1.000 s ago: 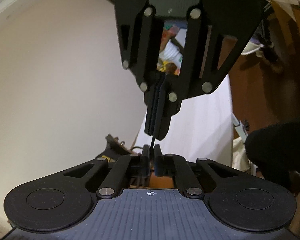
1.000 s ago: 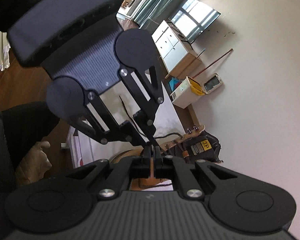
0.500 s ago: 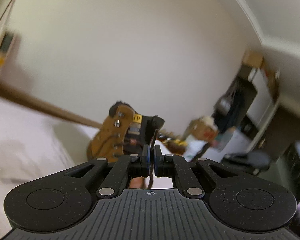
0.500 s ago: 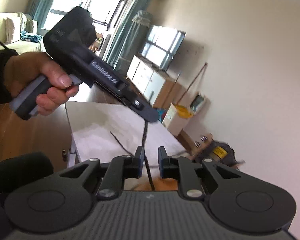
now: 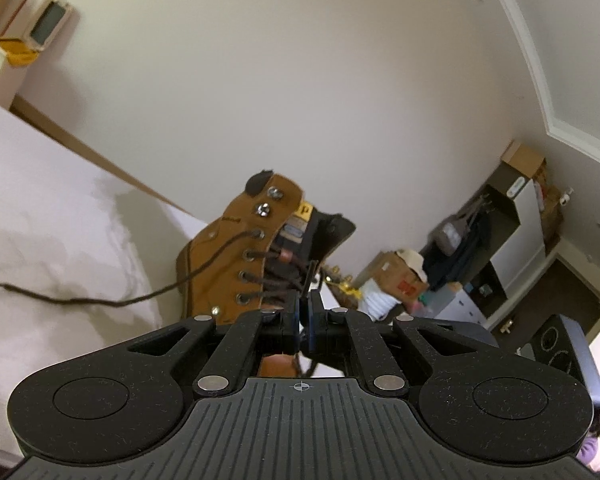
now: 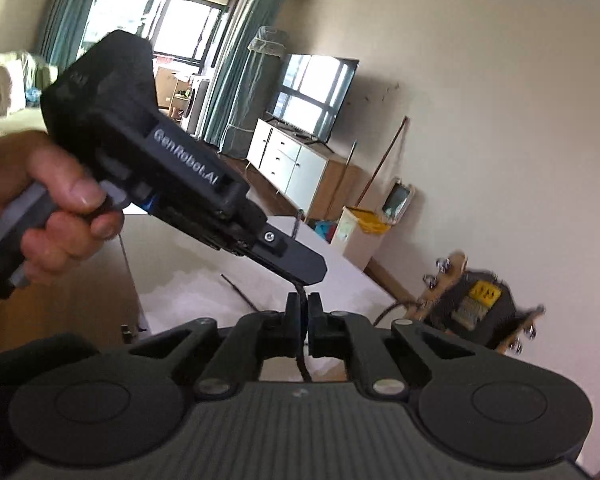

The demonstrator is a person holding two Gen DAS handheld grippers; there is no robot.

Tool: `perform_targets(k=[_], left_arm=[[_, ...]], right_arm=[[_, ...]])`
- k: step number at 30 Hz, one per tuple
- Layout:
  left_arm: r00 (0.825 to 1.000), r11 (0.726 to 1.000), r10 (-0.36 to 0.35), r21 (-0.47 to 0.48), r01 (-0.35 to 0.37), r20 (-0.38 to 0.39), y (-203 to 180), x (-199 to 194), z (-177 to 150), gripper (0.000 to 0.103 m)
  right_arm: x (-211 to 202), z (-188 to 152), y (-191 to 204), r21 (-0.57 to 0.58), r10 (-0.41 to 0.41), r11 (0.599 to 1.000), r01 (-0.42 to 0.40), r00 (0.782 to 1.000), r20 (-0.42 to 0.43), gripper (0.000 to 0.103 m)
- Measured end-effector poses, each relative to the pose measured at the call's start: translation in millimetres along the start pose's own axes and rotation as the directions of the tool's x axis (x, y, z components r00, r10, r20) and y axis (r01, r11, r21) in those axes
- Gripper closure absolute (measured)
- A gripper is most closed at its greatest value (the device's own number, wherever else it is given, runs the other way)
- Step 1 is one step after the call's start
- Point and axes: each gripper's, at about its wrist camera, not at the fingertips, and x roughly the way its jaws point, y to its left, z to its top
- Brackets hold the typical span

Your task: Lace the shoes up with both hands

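A tan lace-up boot [image 5: 224, 264] stands on the white-covered table [image 5: 40, 208], its dark brown lace [image 5: 260, 256] threaded through the lower eyelets. One loose lace end [image 5: 80, 300] trails left across the cloth. My left gripper [image 5: 304, 304] is shut on a strand of the lace just in front of the boot. In the right wrist view a hand [image 6: 52, 208] holds the left gripper [image 6: 306, 274] side-on, the lace hanging from its tip. Directly below, my right gripper [image 6: 304, 310] is shut on that same lace strand [image 6: 300, 360]. The boot [image 6: 476, 304] is blurred at the right.
The table's far edge runs along a plain wall. Beyond the table stand a yellow-lidded bin [image 6: 360, 232], a white cabinet [image 6: 292, 160] with a TV, and cardboard boxes [image 5: 400, 276] beside shelves. A broom handle [image 6: 384, 160] leans on the wall.
The left gripper rolled about a quarter turn and now faces the boot. The right gripper sank, opened around the lace below the left gripper's tip, then shut on it.
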Motion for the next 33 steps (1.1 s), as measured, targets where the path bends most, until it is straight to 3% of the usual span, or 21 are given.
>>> perform_targets(k=[6, 13, 18, 24, 25, 26, 28, 30, 33], left_arm=[[1.000, 1.000, -0.026, -0.015, 0.026, -0.016, 4.7, 3.1, -0.6, 0.099], [0.994, 0.994, -0.091, -0.066, 0.087, -0.055, 12.0, 12.2, -1.1, 0.100], [0.987, 0.984, -0.137, -0.125, 0.126, -0.083, 24.2, 18.1, -0.7, 0.100], [0.984, 0.979, -0.150, -0.157, 0.133, -0.098, 30.8, 25.6, -3.7, 0.100], [0.984, 0.978, -0.151, -0.159, 0.134, -0.098, 31.2, 26.9, -3.9, 0.100], [0.984, 0.978, -0.152, -0.162, 0.135, -0.098, 31.5, 28.0, -4.1, 0.100], [0.984, 0.980, -0.144, -0.152, 0.128, -0.100, 31.1, 29.0, -2.7, 0.100], [0.987, 0.985, -0.127, -0.132, 0.113, -0.102, 30.6, 30.7, 0.2, 0.098], [0.997, 0.999, -0.028, -0.038, 0.025, -0.074, 28.5, 33.2, 14.2, 0.098]], right_arm=[[-19.8, -6.7, -10.7, 0.001, -0.024, 1.000, 0.024, 0.999, -0.040, 0.099], [-21.0, -13.2, -13.4, 0.025, -0.013, 1.000, 0.013, 1.000, -0.023, 0.096], [-18.2, -20.2, -16.9, 0.039, 0.003, 0.999, -0.003, 1.000, -0.001, 0.080], [-10.4, -20.2, -23.1, 0.055, 0.046, 0.997, -0.046, 0.999, 0.007, 0.083], [-8.7, -20.7, -23.8, 0.056, 0.049, 0.997, -0.049, 0.999, 0.003, 0.087], [-7.4, -21.2, -25.2, 0.068, 0.056, 0.996, -0.056, 0.998, 0.001, 0.099], [-3.2, -22.2, -29.6, 0.094, 0.068, 0.993, -0.067, 0.998, -0.006, 0.100], [-3.2, -21.3, -31.8, 0.083, 0.043, 0.996, -0.041, 0.999, -0.024, 0.100], [-7.5, -16.5, -36.4, 0.033, -0.053, 0.998, 0.055, 0.997, -0.054, 0.100]])
